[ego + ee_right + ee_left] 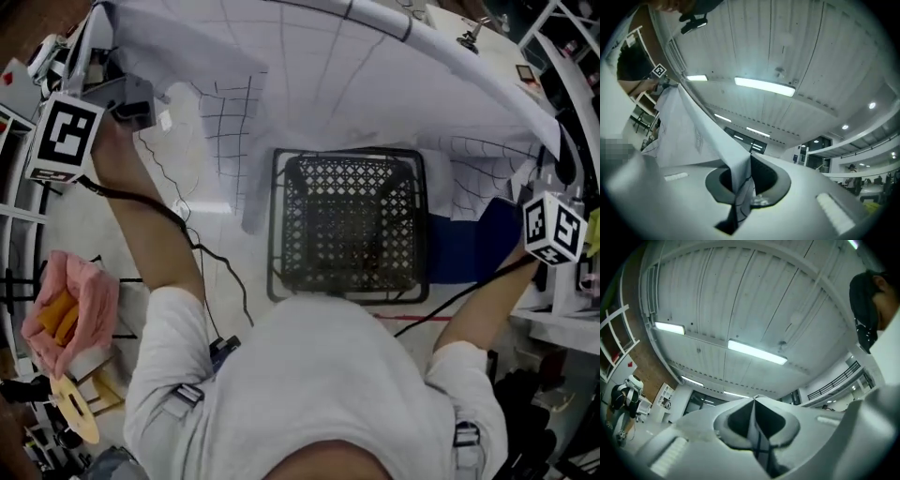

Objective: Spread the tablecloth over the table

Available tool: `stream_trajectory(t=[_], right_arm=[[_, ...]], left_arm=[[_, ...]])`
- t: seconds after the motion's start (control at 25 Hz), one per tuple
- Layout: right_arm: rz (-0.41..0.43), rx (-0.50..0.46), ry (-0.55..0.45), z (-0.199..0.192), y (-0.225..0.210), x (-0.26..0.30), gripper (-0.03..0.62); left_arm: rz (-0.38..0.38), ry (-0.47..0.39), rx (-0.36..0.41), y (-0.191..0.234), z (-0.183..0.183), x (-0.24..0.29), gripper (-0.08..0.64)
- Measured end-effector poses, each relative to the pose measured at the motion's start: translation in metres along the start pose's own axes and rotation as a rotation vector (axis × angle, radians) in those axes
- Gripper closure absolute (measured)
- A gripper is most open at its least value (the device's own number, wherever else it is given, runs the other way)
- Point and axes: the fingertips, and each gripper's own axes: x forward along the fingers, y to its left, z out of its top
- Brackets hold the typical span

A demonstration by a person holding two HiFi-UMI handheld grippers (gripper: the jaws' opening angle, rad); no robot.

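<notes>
Tablecloth (328, 84), gridded white, held aloft over a black basket (349, 225), long axis running from left gripper (754, 401) to right gripper (749, 157). Arms spread wide, grippers aimed ceilingward, both jaw pairs clamped on cloth edge.

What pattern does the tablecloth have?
The tablecloth is white with thin dark grid lines, which show best in the head view.

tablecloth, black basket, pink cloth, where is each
tablecloth (319, 84): head view, its raised middle
black basket (277, 225): head view, left rim
pink cloth (94, 300): head view, right side
</notes>
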Motion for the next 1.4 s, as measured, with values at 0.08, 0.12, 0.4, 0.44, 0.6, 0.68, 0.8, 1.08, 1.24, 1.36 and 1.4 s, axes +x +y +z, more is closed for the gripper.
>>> stream_trajectory(t=[0.08,0.12,0.4,0.44,0.6,0.68,0.8,1.08,1.24,1.36,1.4], right_arm=[[0.048,-0.002,0.051,-0.016,0.016,-0.004,0.586],[0.060,0.003,0.071,-0.022,0.024,-0.006,0.586],[0.097,0.052,0.134,-0.036,0.054,-0.034,0.586],[0.110,0.054,0.146,-0.038,0.058,-0.041,0.586],[0.191,0.065,0.222,-0.054,0.075,-0.082,0.586],[0.235,0.072,0.266,-0.063,0.082,-0.109,0.584],[0.287,0.061,0.324,-0.078,0.091,-0.146,0.584],[0.330,-0.021,0.396,-0.094,0.079,-0.203,0.584],[0.318,-0.026,0.407,-0.106,0.057,-0.240,0.584],[0.282,-0.118,0.456,-0.120,0.024,-0.271,0.584],[0.267,-0.169,0.473,-0.124,0.013,-0.280,0.584]], left_arm=[[0.008,0.018,0.011,0.003,0.000,-0.020,0.537],[0.021,0.031,0.017,0.006,-0.003,-0.028,0.537],[0.070,0.085,0.017,0.022,-0.023,-0.094,0.537],[0.079,0.097,0.013,0.024,-0.028,-0.107,0.537],[0.115,0.183,-0.027,0.029,-0.065,-0.168,0.537],[0.131,0.217,-0.052,0.025,-0.083,-0.200,0.537],[0.160,0.248,-0.095,0.018,-0.104,-0.239,0.537],[0.209,0.267,-0.121,-0.018,-0.112,-0.309,0.537],[0.215,0.271,-0.122,-0.058,-0.109,-0.339,0.537],[0.194,0.281,-0.106,-0.103,-0.108,-0.356,0.537],[0.189,0.287,-0.096,-0.118,-0.110,-0.360,0.537]])
